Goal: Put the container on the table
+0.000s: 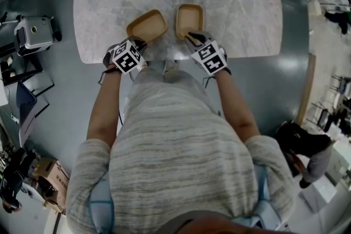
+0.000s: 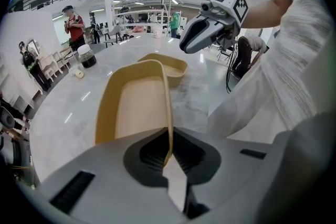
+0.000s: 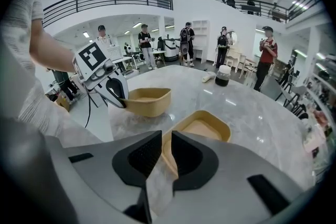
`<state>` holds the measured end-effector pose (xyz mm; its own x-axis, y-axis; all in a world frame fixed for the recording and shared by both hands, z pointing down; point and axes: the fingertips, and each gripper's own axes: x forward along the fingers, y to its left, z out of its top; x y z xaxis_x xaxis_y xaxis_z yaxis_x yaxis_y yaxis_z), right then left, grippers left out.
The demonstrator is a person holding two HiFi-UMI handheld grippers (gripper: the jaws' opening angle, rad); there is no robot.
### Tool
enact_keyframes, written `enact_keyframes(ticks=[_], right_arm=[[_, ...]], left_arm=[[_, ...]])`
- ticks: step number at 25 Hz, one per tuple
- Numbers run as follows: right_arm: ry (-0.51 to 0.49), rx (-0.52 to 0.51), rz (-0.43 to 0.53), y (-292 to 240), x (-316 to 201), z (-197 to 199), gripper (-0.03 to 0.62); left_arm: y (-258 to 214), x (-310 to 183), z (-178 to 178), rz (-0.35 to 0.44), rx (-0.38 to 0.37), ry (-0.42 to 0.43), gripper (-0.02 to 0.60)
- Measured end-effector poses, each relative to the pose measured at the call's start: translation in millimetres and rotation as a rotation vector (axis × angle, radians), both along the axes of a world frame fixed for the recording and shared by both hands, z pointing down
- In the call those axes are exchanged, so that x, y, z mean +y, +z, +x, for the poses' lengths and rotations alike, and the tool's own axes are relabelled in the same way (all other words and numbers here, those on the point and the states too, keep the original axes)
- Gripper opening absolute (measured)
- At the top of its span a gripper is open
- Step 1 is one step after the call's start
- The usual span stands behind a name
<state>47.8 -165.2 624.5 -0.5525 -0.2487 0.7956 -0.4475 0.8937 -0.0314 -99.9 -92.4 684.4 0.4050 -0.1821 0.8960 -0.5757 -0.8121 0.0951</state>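
Plainly, the left gripper (image 2: 169, 131) has its jaws pressed together on the thin near wall of a shallow tan container with rounded corners, the left-hand container (image 2: 137, 113). The wall runs edge-on between the dark ribbed pads, a pinch that suits so thin a rim and leaves the open cavity free. The right gripper (image 3: 167, 134) does the same on a twin tan container, the right-hand container (image 3: 203, 128). Its jaws stand close together with the near wall between them, and the grip looks light. Each container is taken at the end nearest the person. I judge this is so that its body reaches out over the table and can be lowered without the gripper touching the top.

Both containers are at the near edge of the pale grey marble table (image 1: 230, 3), side by side and just apart, the left one turned at an angle toward the other. The right-hand container appears to sit flat on the marble. The left-hand one is low too, with a shadow close under it, but I cannot tell whether its base is fully down. The placing therefore seems nearly finished. What remains, in my view, is to settle the left one and part the jaws, drawing back along the wall so the light containers are not dragged off the edge.

Farther out, a dark jar with a pale lid (image 3: 222, 76) stands near the far side, well apart from both.
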Motion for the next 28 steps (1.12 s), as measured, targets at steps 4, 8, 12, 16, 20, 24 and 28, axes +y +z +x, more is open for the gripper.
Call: enact_keyframes(ticks=[4, 8, 12, 16, 20, 24, 28], right_arm=[[0.001, -0.002, -0.003, -0.3, 0.9, -1.2, 0.037], [0.000, -0.003, -0.004, -0.3, 1.7, -1.9, 0.037], [0.000, -0.002, -0.007, 0.0, 2.4, -2.5, 0.037], [0.001, 0.001, -0.008, 0.1, 2.5, -0.7, 0.037], [0.003, 0.001, -0.010, -0.7, 4.4, -1.6, 0.035], [0.002, 0.004, -0.012, -0.6, 5.2, -1.4, 0.037], [0.003, 0.004, -0.015, 0.6, 7.3, -0.9, 0.037]], left_arm=[[10.7, -0.2, -3.6, -0.012, -0.032, 0.005, 0.009], [16.4, -2.2, -3.8, -0.024, -0.041, 0.001, 0.009], [21.4, -2.7, -4.8, -0.035, -0.051, 0.005, 0.009], [25.9, -3.8, -4.7, -0.034, -0.069, 0.017, 0.009], [29.8, -3.4, -6.0, -0.037, -0.081, 0.024, 0.009], [33.3, -3.1, -5.1, -0.053, -0.077, 0.014, 0.009], [33.2, -4.2, -4.1, -0.042, -0.065, -0.003, 0.009]])
